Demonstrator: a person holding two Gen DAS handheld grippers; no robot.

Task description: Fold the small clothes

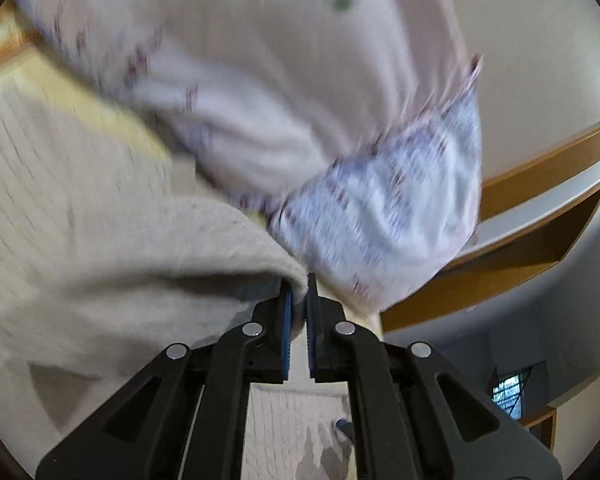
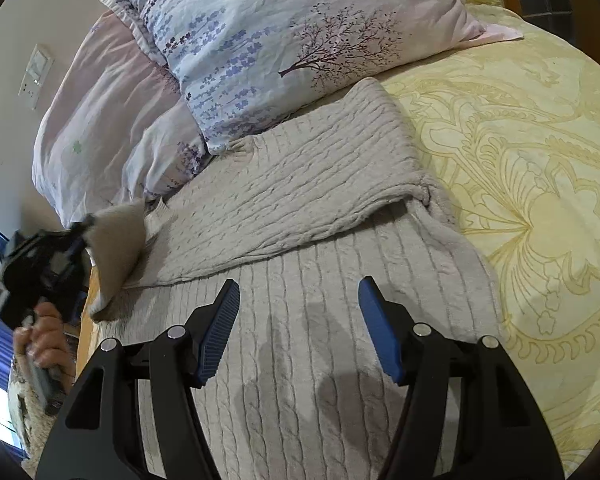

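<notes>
Yellow patterned bed (image 2: 540,160), floral pillows (image 2: 260,40) at its head; the grey cable-knit sweater (image 2: 300,200) lies below the pillows, sleeve folded across the body, long axis running diagonally from the left gripper up toward the pillows. Left gripper (image 2: 80,236), fingers clamped on the sweater's corner, lifts it at the left edge. Right gripper (image 2: 298,328) hovers over the sweater's body, fingers wide apart, gripping nothing; the left is likely nearer the next fold.

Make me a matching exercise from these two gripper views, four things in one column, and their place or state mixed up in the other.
Things:
1. left gripper
2. right gripper
3. sweater
4. pillow

Place or state:
A. at the head of the bed, behind the sweater
B. open, holding nothing
C. spread on the yellow bedspread, sleeve folded across
D. shut on beige knit cloth

Pairs: 1-D, 2-B, 3-C, 4-A
</notes>
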